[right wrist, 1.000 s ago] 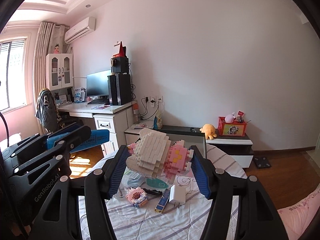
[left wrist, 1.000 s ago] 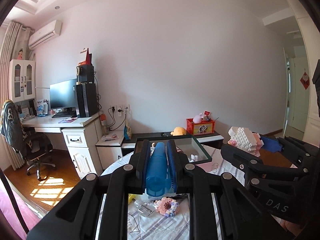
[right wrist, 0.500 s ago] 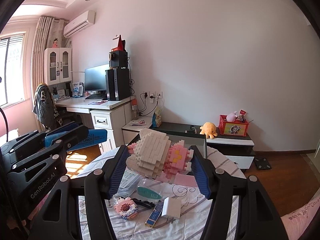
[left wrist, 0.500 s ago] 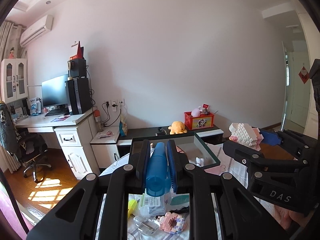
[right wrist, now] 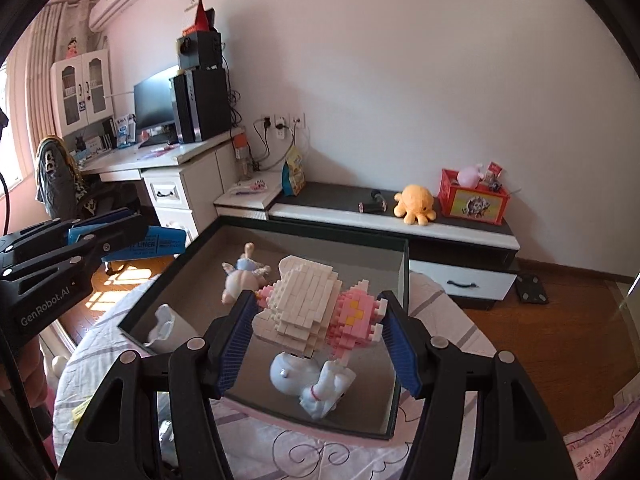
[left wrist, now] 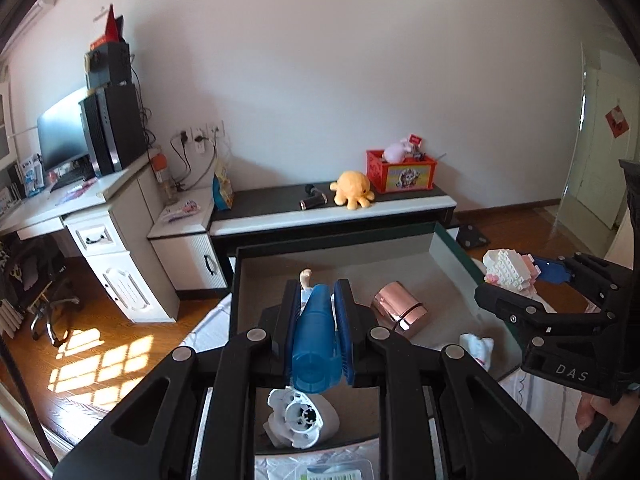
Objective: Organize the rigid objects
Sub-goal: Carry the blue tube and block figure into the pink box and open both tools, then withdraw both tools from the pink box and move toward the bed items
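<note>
My left gripper (left wrist: 318, 300) is shut on a blue tube (left wrist: 316, 344) and hangs over the near edge of a dark-rimmed box (left wrist: 332, 244) with a grey floor. My right gripper (right wrist: 317, 300) is shut on a white and pink brick model (right wrist: 308, 304), held above the same box (right wrist: 312, 230). In the box lie a rose-gold cylinder (left wrist: 400, 310), a round white part (left wrist: 300, 420), a small unicorn figure (right wrist: 240, 276) and a white-blue figure (right wrist: 312, 380). Each gripper shows in the other's view: the right gripper (left wrist: 516, 276), the left gripper (right wrist: 120, 236).
The box rests on a bed with a patterned sheet (right wrist: 320, 452). Behind it stands a low black-and-white cabinet (left wrist: 332, 208) with an orange plush octopus (left wrist: 354, 190) and a red toy box (left wrist: 400, 172). A desk (left wrist: 80, 196) with a monitor is at the left.
Both grippers have moved forward and tipped down over the box, which now fills the lower views. The loose items on the sheet have slipped out of sight. Both grips are unchanged.
</note>
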